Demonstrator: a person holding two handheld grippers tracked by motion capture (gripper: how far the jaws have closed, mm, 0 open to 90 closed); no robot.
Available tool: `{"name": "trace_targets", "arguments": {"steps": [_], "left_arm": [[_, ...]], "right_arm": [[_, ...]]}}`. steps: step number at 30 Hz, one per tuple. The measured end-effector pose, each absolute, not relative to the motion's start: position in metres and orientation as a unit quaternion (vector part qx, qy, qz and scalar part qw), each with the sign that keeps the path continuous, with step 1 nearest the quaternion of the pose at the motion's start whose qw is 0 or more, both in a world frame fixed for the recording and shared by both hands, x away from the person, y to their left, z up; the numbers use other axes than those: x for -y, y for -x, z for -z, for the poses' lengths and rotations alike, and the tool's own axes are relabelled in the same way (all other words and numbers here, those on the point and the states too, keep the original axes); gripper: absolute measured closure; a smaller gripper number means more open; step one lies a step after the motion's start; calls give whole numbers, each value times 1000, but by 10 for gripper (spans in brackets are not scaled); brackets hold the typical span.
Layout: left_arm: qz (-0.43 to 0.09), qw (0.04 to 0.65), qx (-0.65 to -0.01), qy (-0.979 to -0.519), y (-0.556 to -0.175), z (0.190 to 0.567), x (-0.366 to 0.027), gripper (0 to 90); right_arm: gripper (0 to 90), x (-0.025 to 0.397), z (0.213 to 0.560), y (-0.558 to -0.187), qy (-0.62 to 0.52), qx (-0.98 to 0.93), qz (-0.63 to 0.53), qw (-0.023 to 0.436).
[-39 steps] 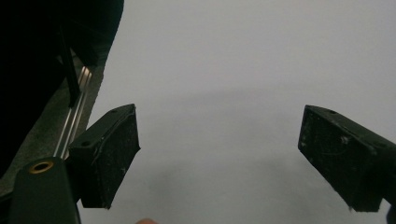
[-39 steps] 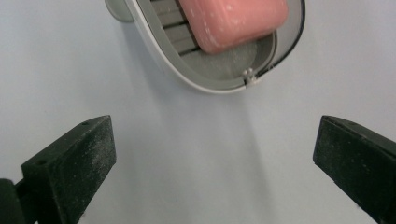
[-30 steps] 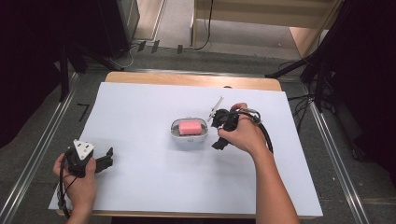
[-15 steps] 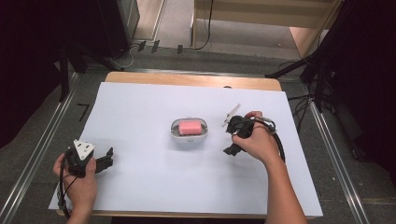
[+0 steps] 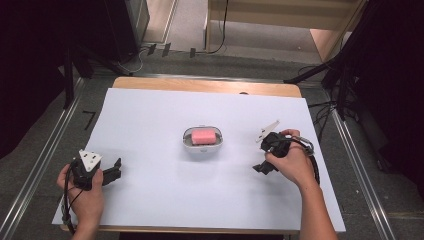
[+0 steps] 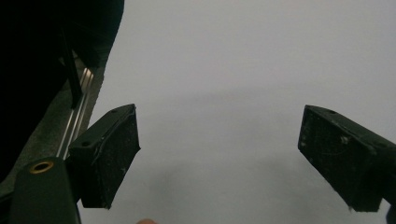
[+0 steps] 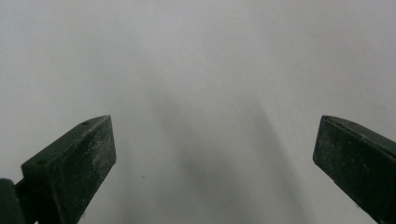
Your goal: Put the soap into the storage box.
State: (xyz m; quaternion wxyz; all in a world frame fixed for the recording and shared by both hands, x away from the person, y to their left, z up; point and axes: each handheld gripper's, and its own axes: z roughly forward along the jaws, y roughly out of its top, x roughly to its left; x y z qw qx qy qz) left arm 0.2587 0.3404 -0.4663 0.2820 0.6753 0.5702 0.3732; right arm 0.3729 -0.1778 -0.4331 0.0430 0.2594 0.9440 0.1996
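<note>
Centrally, pink block [image 5: 203,136] in dish [image 5: 187,142], between both grippers' spread, empty jaws.

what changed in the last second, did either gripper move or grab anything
The right gripper drew back from beside the dish toward the table's right side, its fingers open and empty over bare white surface. The left gripper stayed at the near left corner, open. The dish and the pink block in it did not move.
</note>
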Motion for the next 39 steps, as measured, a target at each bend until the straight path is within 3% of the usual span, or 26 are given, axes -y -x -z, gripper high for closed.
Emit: {"name": "trace_targets", "arguments": {"steps": [39], "left_arm": [[-376, 280, -566, -678, -258, 466, -340, 133]], "right_arm": [[0, 269, 457, -308, -335, -880, -323, 93]]}}
